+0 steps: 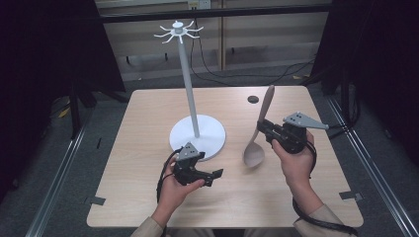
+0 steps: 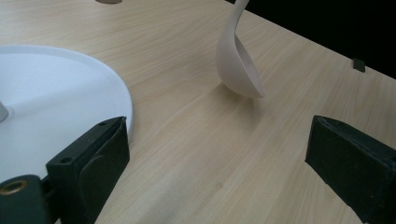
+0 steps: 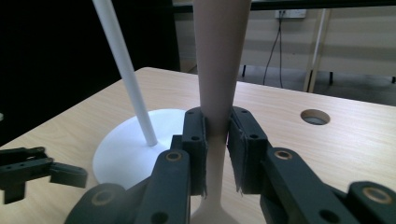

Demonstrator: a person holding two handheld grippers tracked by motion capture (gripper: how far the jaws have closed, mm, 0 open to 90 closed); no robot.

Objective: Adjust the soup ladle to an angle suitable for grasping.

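Step in hand: lifting the beige ladle (image 1: 257,143) toward the white hook stand (image 1: 189,89), judging by the hooks at its top.
Ladle position: held nearly upright over the table (image 1: 148,197), bowl lowest and just clear of the wood, handle tip pointing up and away, right of the stand's round base (image 1: 210,140).
Right gripper (image 1: 262,127): its fingers (image 3: 243,149) pinch the ladle's handle at the narrow stretch just above the bowl.
Left gripper (image 1: 216,175): fingers (image 2: 93,163) spread wide with nothing between them, low over the table beside the base.
Doing it well: the grip sits low, so the long handle can swing; raise it slowly and keep it plumb.
Handle tip: I cannot tell whether it has a hanging hole; check before aiming at a hook (image 1: 192,29).
Spare hand: the left gripper could steady the pole (image 1: 190,94).
Risk: knocking the slim pole may tip the stand.
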